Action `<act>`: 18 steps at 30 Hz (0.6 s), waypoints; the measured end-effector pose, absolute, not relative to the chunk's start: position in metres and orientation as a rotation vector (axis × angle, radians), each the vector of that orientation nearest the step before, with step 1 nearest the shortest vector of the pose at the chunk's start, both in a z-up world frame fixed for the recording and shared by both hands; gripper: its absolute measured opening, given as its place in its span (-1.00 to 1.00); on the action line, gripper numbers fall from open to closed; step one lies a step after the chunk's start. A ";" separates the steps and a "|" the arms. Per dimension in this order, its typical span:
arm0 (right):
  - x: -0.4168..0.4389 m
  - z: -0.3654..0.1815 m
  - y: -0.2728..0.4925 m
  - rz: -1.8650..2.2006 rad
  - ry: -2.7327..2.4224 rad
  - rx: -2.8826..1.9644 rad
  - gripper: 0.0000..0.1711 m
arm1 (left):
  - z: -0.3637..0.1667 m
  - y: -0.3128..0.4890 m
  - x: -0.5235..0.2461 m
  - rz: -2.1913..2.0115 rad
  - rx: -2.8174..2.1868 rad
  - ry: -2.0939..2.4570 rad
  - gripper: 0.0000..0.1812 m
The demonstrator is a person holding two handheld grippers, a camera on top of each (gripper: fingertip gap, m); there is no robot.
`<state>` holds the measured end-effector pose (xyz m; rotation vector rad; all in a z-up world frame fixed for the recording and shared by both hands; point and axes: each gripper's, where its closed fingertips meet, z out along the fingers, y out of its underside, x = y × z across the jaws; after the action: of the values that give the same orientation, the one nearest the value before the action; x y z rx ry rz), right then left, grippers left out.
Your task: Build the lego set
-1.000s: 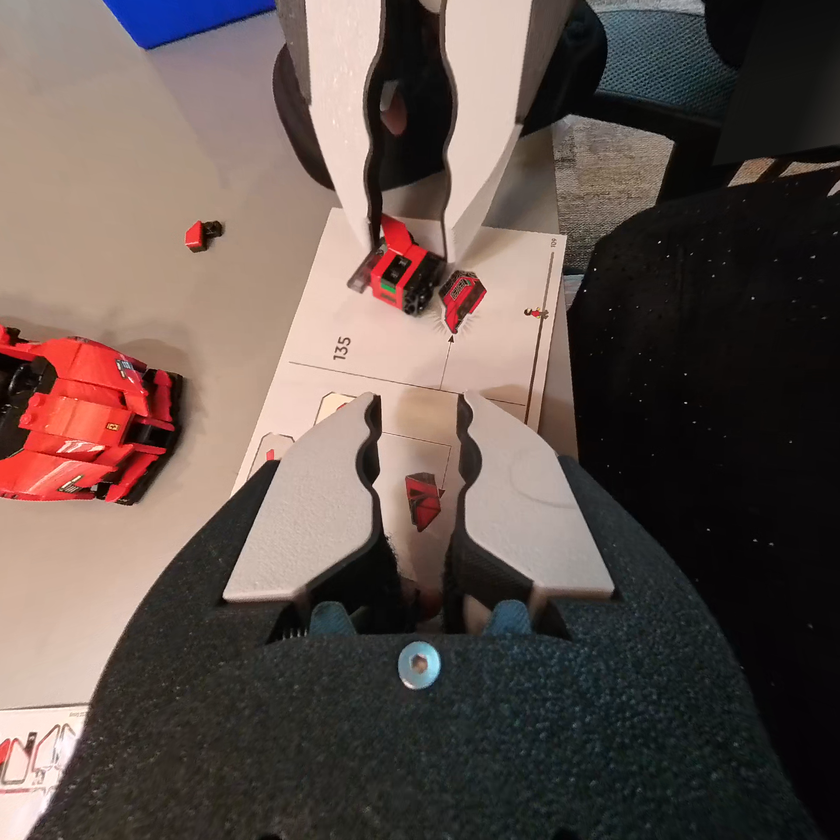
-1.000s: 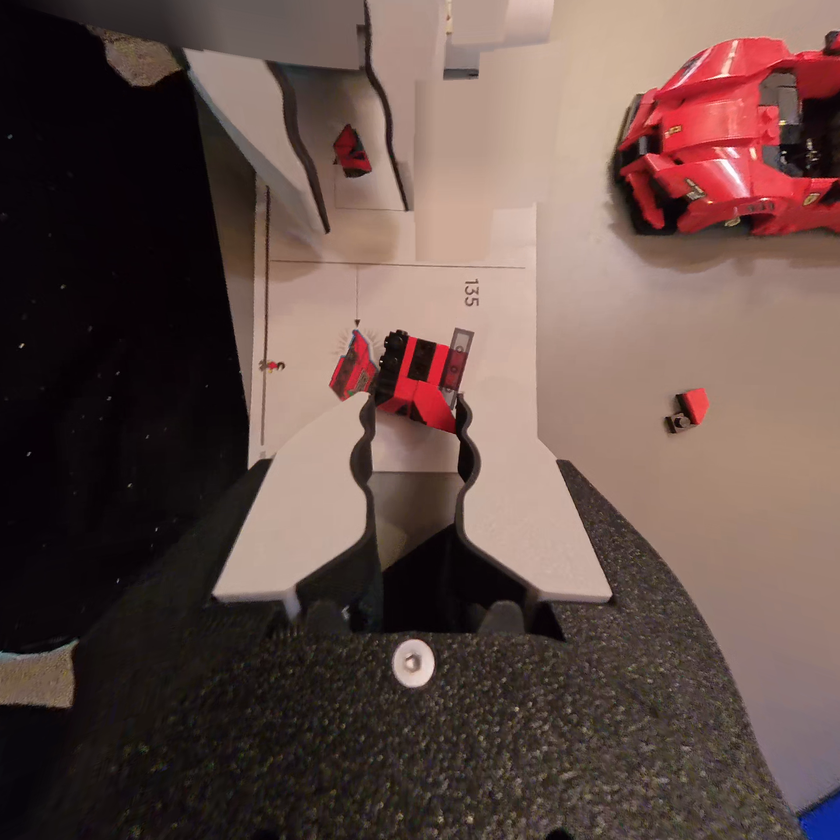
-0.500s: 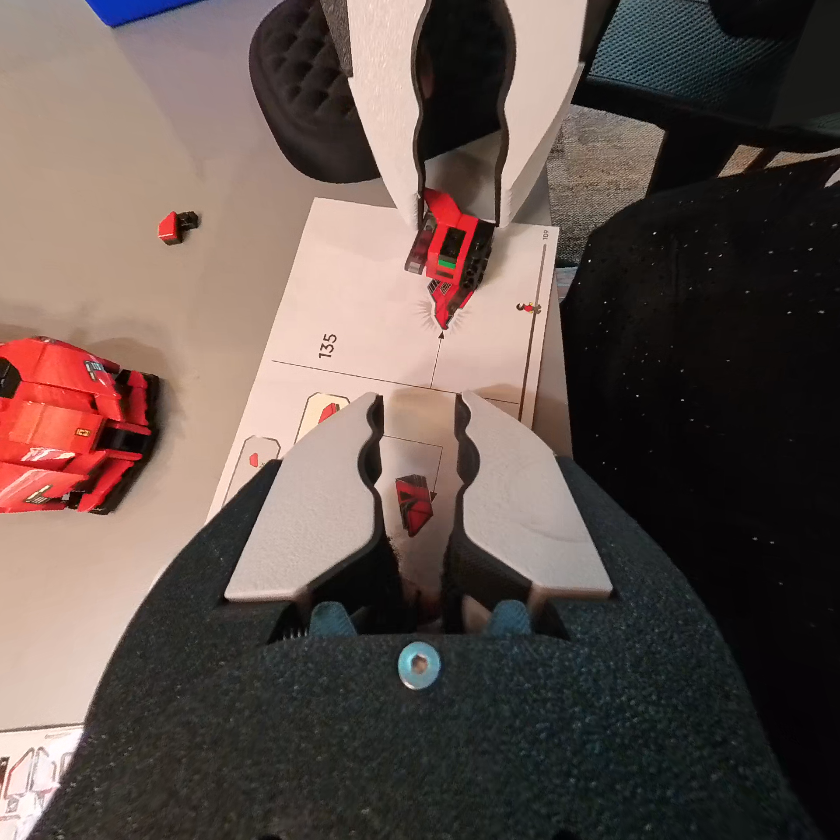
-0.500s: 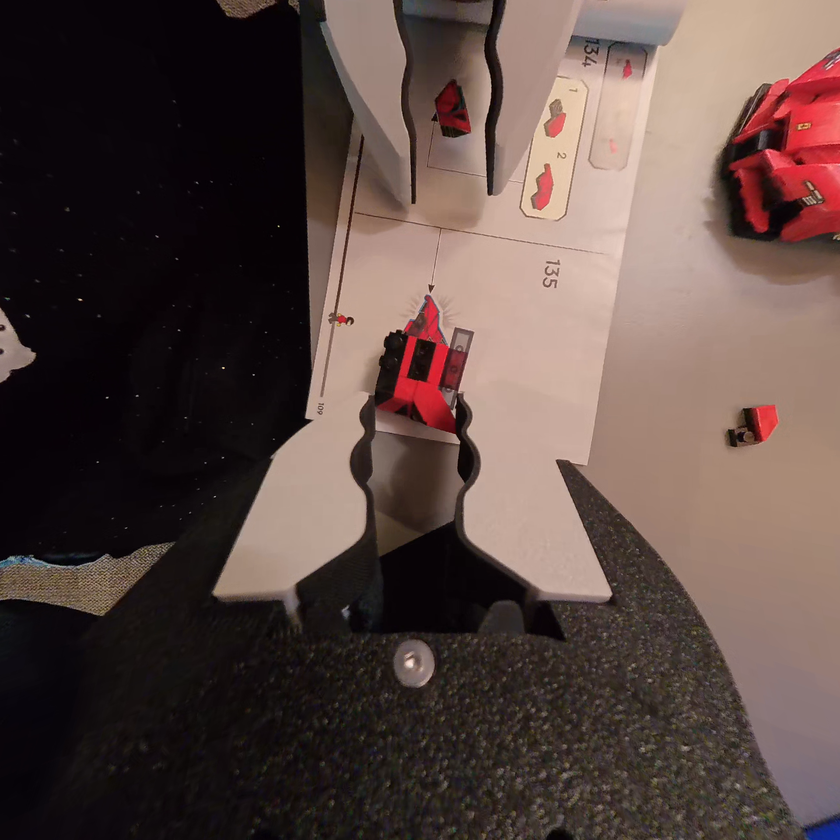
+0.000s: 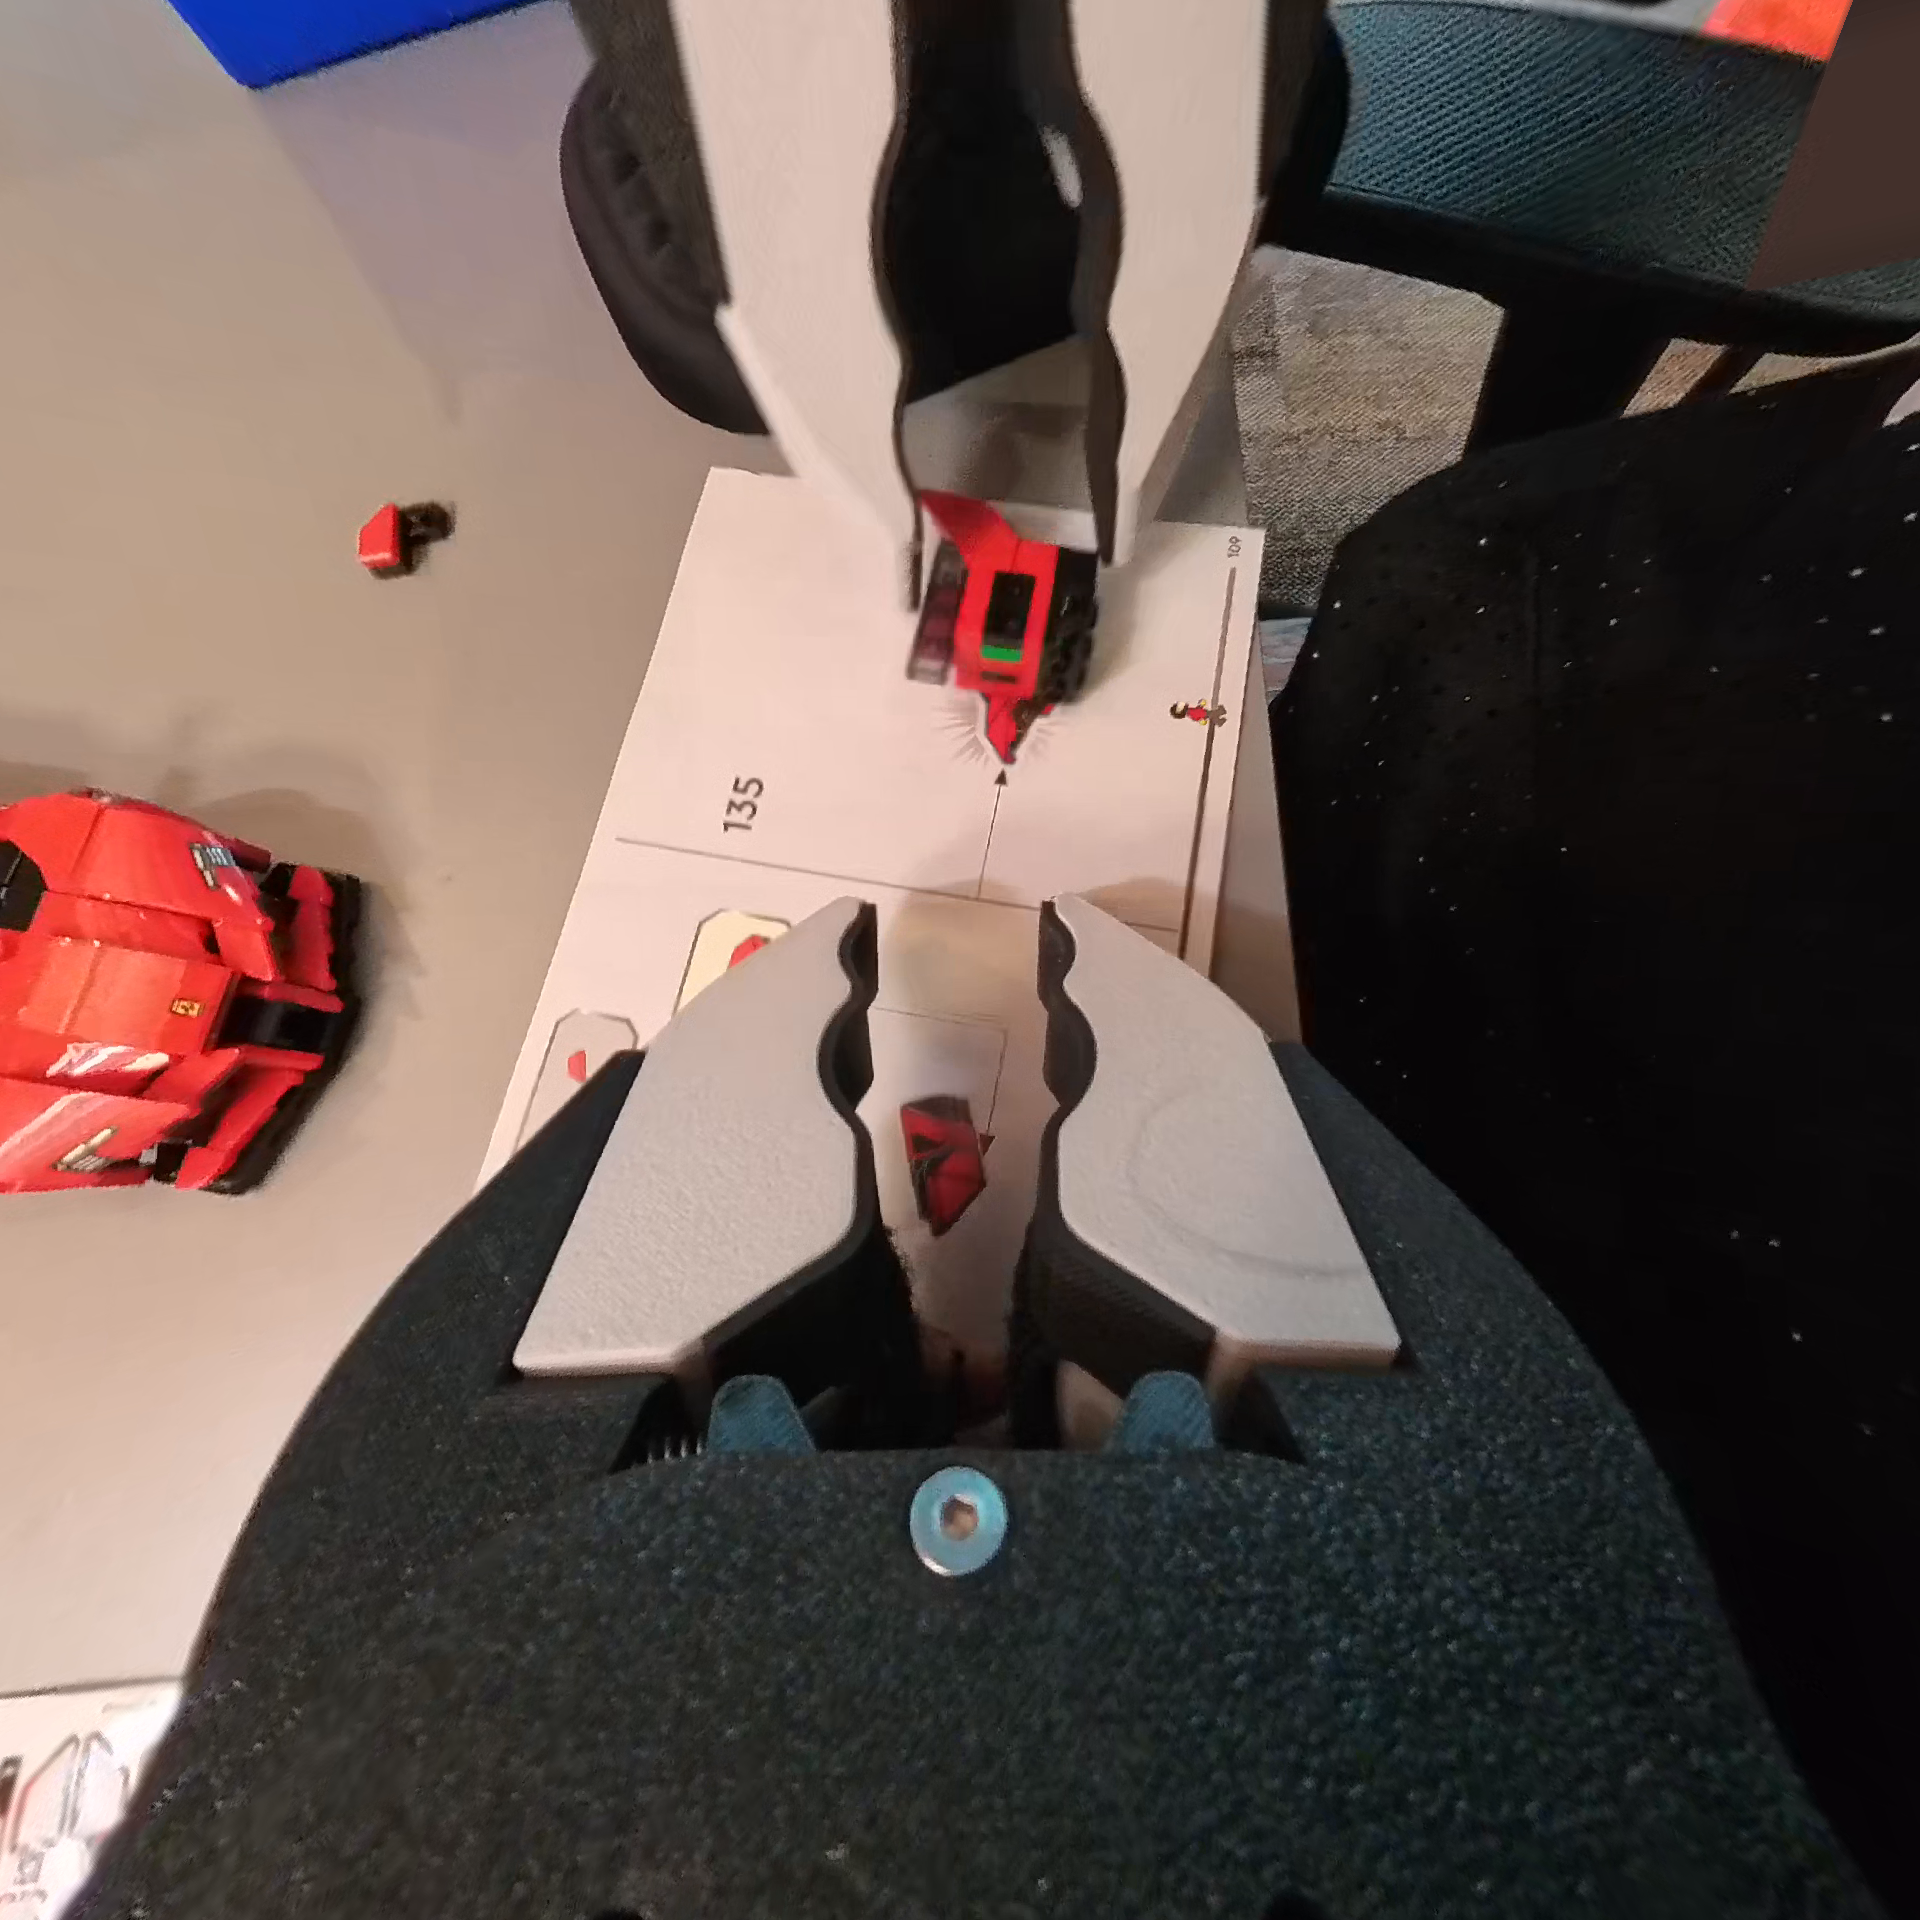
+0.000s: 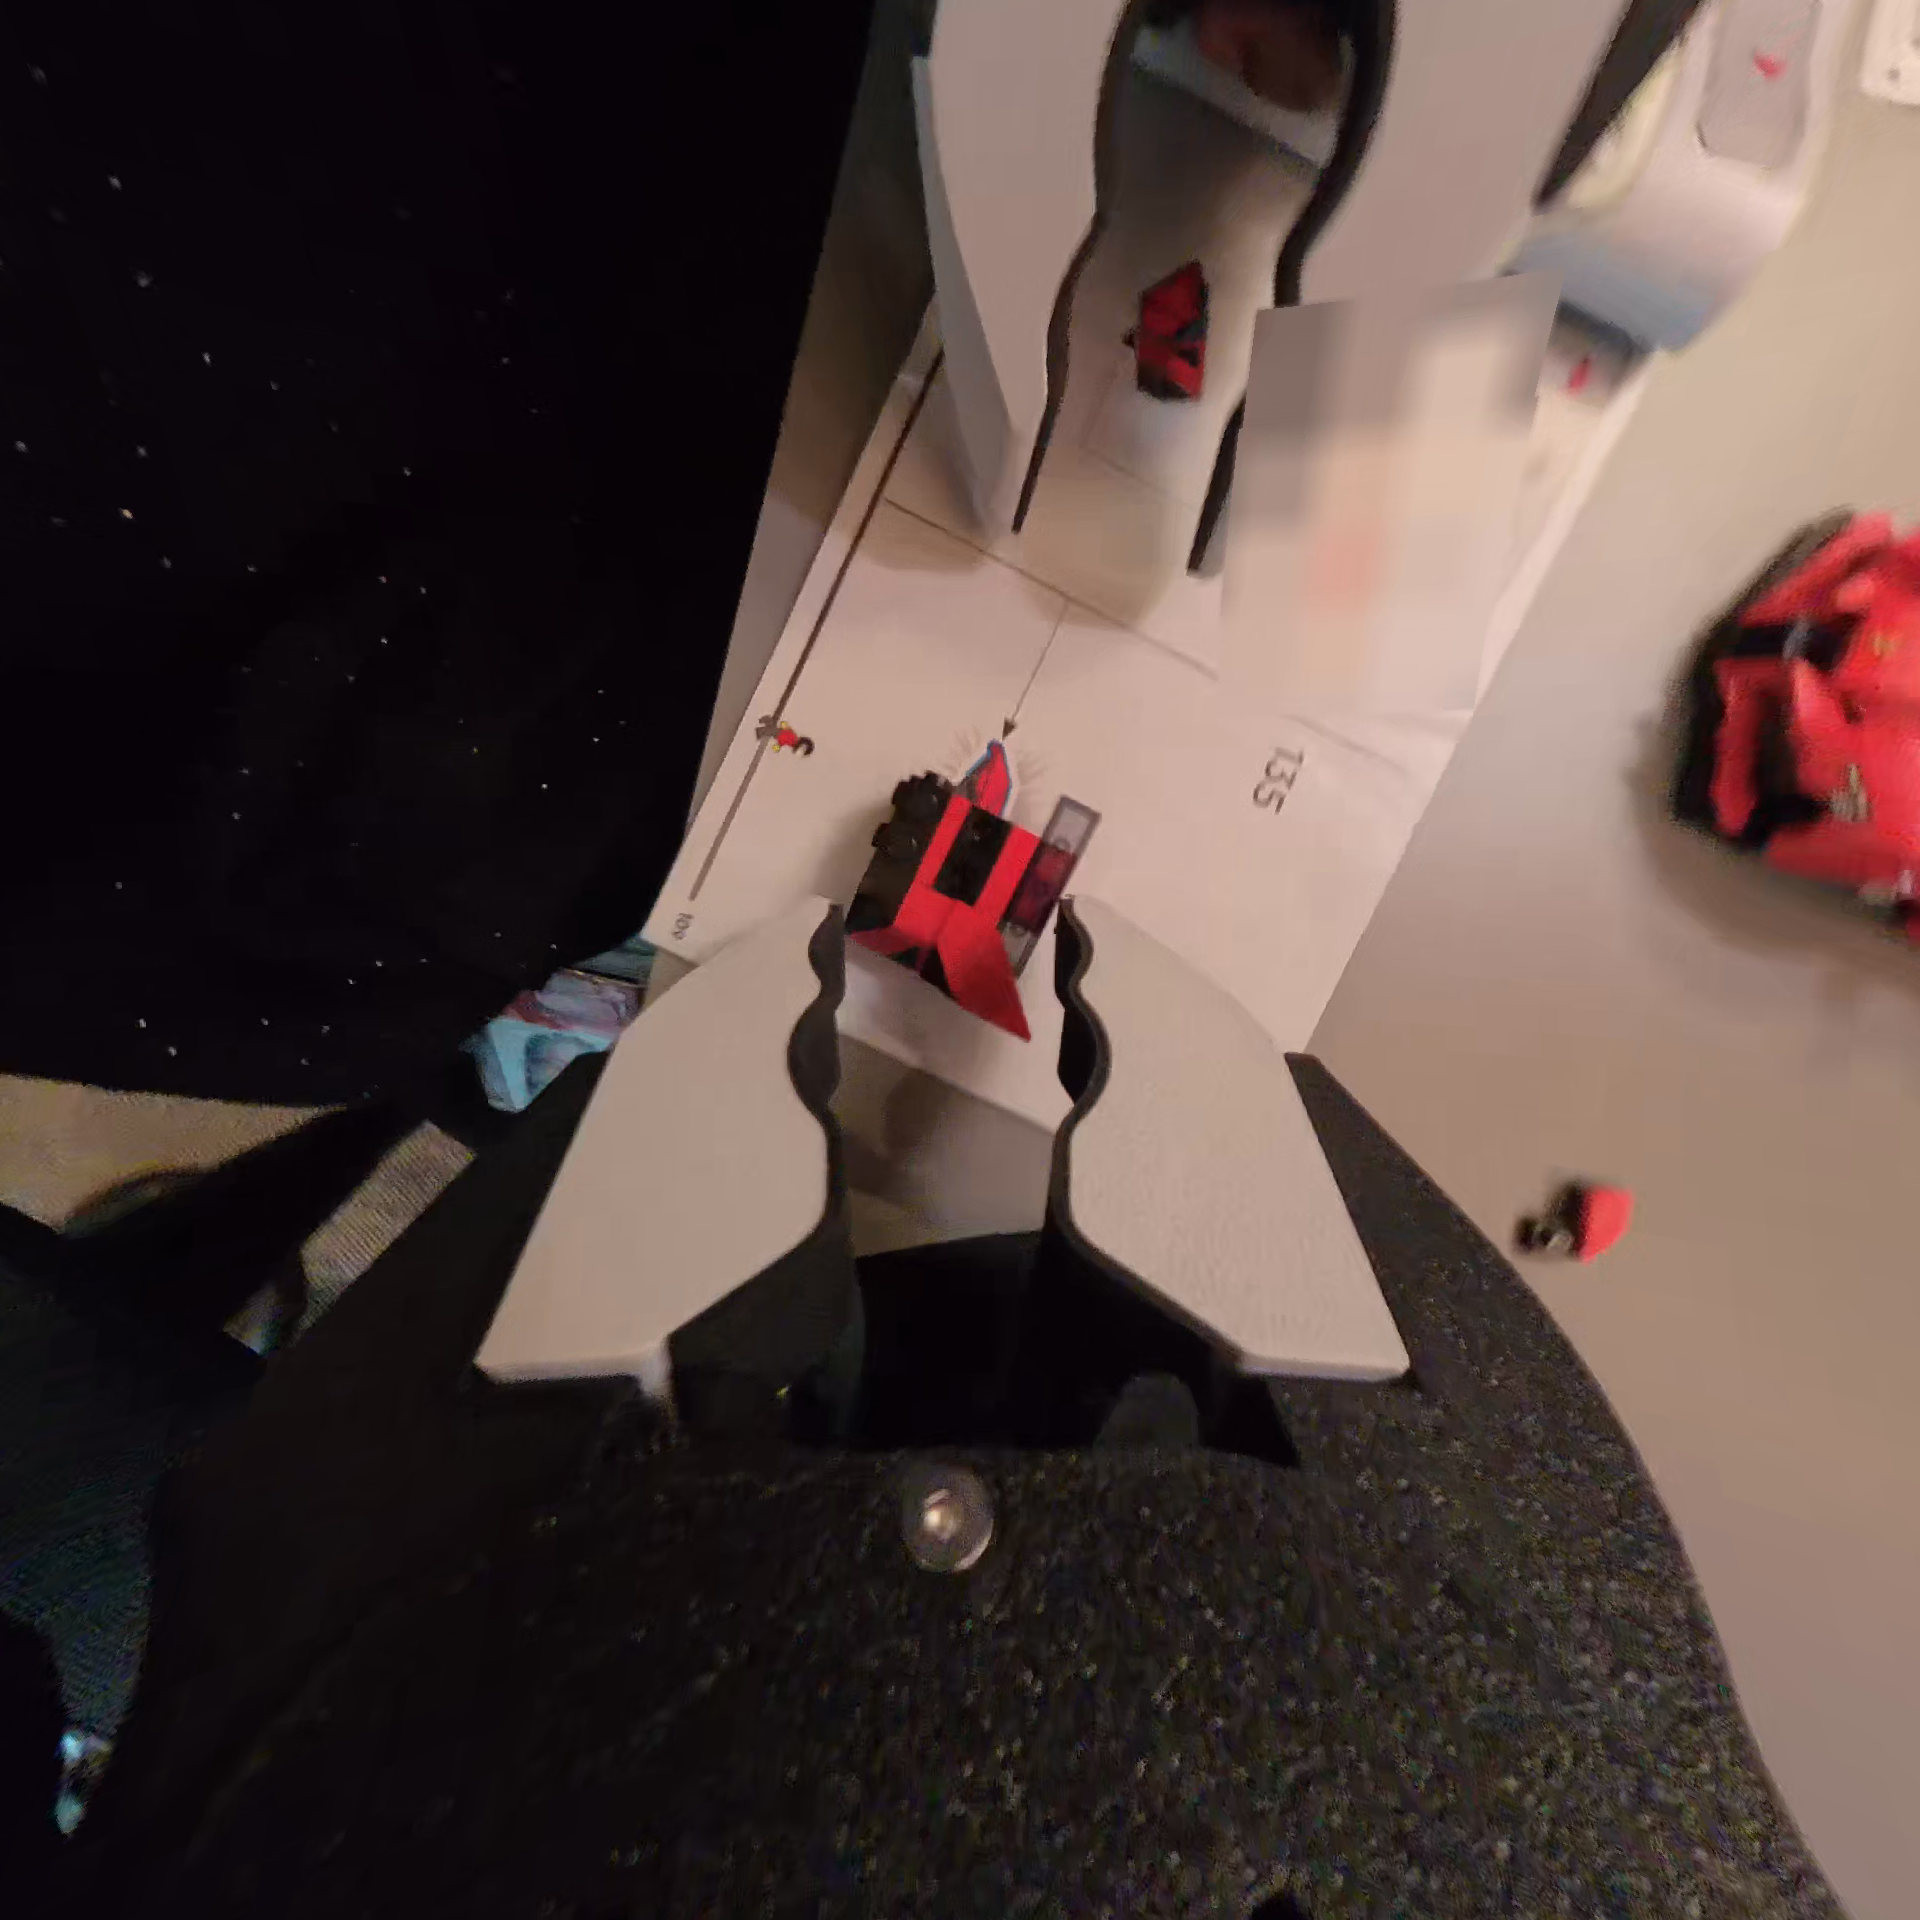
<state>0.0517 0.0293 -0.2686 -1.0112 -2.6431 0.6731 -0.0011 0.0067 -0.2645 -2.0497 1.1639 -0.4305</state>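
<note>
My right gripper [image 6: 948, 920] is shut on a small red and black lego sub-assembly [image 6: 966, 894] and holds it at the open instruction booklet [image 6: 1195, 727], over a printed picture. In the left wrist view the right gripper [image 5: 1008, 551] comes in from the top with the sub-assembly [image 5: 1003, 623] between its fingertips. My left gripper [image 5: 956, 914] is open and empty, low over the near part of the booklet [image 5: 810, 727]. It also shows at the top of the right wrist view [image 6: 1117, 540]. The red lego car [image 5: 156, 1018] stands on the grey table, left of the booklet.
A small loose red and black piece [image 5: 400, 535] lies on the table beyond the car; it also shows in the right wrist view [image 6: 1579, 1226]. A blue box [image 5: 343, 31] is at the far left. A sticker sheet [image 5: 62, 1787] lies near left. A black mesh chair [image 5: 1610, 935] borders the table's right edge. The gap from one gripper's tips to the other's is roughly 7 cm.
My right gripper has carried the sub-assembly across the page onto the printed picture and turned it straighter. My left gripper has stayed open over the booklet.
</note>
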 end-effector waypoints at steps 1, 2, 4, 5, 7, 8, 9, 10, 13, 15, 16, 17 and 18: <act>0.047 -0.269 0.029 0.661 -2.679 -0.954 -0.54 | -0.263 0.007 0.001 -0.435 -2.042 1.173 -0.67; 0.043 -0.270 0.030 0.639 -2.710 -0.901 -0.54 | -0.261 0.008 0.004 -0.443 -2.030 1.181 -0.65; 0.037 -0.272 0.033 0.598 -2.749 -0.834 -0.51 | -0.255 0.013 0.012 -0.472 -2.004 1.186 -0.58; 0.034 -0.271 0.034 0.599 -2.740 -0.852 -0.47 | -0.253 0.015 0.015 -0.496 -2.003 1.185 -0.55; 0.031 -0.263 0.036 0.639 -2.671 -0.980 -0.40 | -0.252 0.018 0.021 -0.554 -2.026 1.189 -0.45; 0.031 -0.258 0.039 0.659 -2.601 -1.085 -0.34 | -0.254 0.020 0.023 -0.581 -2.048 1.189 -0.40; 0.032 -0.254 0.043 0.661 -2.508 -1.212 -0.32 | -0.256 0.020 0.025 -0.603 -2.071 1.187 -0.39; 0.036 -0.250 0.045 0.677 -2.409 -1.344 -0.30 | -0.258 0.020 0.026 -0.627 -2.089 1.187 -0.38; 0.055 -0.245 0.039 0.791 -2.111 -1.692 -0.36 | -0.263 0.014 0.030 -0.674 -2.116 1.216 -0.38; 0.068 -0.245 0.030 0.867 -1.980 -1.817 -0.47 | -0.266 0.008 0.033 -0.691 -2.123 1.255 -0.40; 0.073 -0.245 0.025 0.903 -1.948 -1.851 -0.55 | -0.266 0.003 0.036 -0.708 -2.121 1.278 -0.42; 0.078 -0.246 0.020 0.934 -1.934 -1.877 -0.63 | -0.266 -0.002 0.039 -0.730 -2.122 1.298 -0.43; 0.082 -0.248 0.017 0.957 -1.918 -1.904 -0.67 | -0.266 -0.008 0.043 -0.756 -2.124 1.317 -0.43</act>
<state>0.0821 0.0166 -0.2478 -1.9044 -1.9178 0.9567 0.0426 -0.0077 -0.2663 -2.1242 1.3166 -0.7561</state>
